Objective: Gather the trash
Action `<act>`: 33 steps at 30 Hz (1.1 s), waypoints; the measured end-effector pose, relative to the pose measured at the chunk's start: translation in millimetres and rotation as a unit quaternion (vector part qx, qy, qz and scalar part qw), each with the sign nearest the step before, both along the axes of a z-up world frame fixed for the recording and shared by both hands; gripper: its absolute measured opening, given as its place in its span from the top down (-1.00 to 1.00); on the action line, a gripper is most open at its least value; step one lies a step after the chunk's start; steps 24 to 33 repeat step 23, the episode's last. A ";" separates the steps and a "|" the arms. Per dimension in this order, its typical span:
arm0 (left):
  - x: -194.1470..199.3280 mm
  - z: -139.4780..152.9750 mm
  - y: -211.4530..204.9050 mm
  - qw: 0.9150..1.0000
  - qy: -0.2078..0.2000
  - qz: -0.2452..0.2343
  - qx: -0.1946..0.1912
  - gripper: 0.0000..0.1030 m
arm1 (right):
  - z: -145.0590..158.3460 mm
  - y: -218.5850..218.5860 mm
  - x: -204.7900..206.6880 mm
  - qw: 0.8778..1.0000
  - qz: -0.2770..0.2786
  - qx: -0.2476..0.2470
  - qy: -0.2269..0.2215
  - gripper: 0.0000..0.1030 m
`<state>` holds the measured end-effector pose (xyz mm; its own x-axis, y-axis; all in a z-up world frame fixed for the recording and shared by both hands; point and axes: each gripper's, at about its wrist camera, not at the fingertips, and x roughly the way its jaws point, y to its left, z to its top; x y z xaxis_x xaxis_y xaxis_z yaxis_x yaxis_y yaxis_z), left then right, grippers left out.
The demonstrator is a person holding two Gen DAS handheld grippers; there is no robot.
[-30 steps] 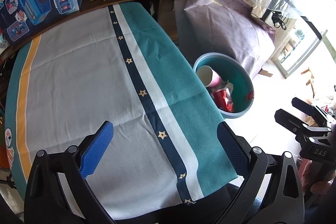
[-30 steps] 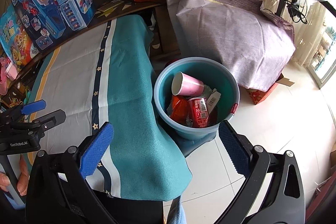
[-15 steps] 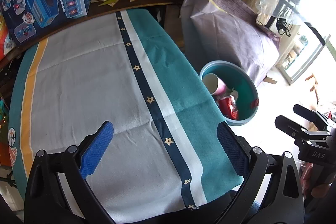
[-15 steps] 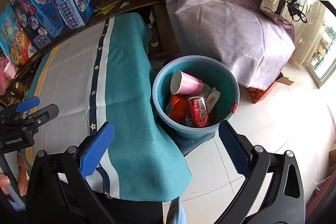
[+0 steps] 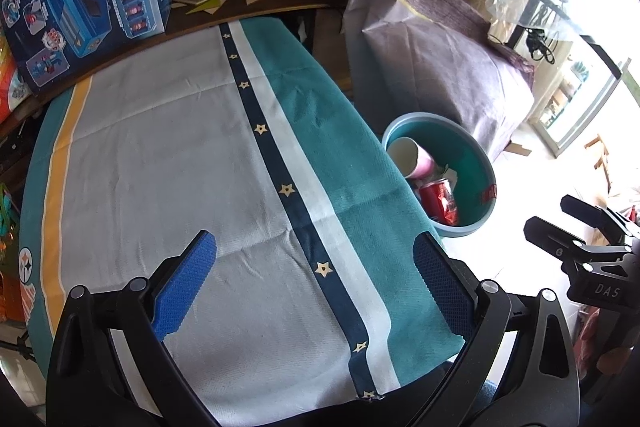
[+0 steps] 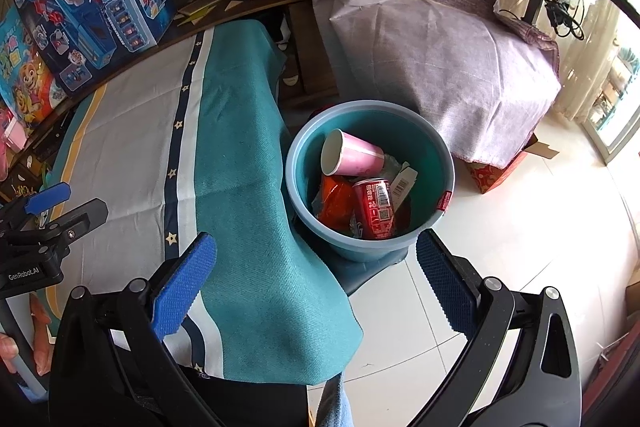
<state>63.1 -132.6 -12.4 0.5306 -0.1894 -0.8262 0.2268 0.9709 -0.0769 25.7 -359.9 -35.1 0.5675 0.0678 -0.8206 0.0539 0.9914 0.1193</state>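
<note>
Beside the bench (image 5: 160, 147), on the floor at its right edge, the teal bin (image 6: 304, 195) already holds a pink cup (image 6: 354, 157), a red can (image 6: 374, 209) and wrappers. Both claws, left (image 5: 316, 291) and right (image 6: 316, 283), gape wide and carry nothing. No trash shows on the striped cloth (image 5: 280, 187), so collecting looks finished; next comes a check. Toy boxes (image 5: 80, 7) stand behind the bin's bench; nothing blocks it.

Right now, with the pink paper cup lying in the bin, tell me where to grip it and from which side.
Grip the pink paper cup across its side wall, near the middle, coming straight down from above. It lies on its side atop the trash in the teal bin, open mouth toward the table, so the upper wall is exposed, while the red can crowds it below. Squeeze lightly; paper probably crushes.
</note>
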 end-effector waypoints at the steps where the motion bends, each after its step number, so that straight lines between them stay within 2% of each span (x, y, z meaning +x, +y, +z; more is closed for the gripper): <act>1: -0.3 -0.5 -0.3 1.000 0.000 -0.001 0.001 -0.92 | -0.6 -0.3 0.1 1.000 0.000 -0.001 0.000 -0.87; 15: 2.2 -10.7 -1.9 1.000 0.007 0.001 0.005 -0.92 | 0.1 -1.4 2.0 1.000 -0.006 -0.027 -0.014 -0.87; 33: 1.5 -12.1 -2.1 1.000 0.004 0.003 0.016 -0.92 | 1.0 -5.7 2.4 0.999 -0.014 -0.023 -0.018 -0.87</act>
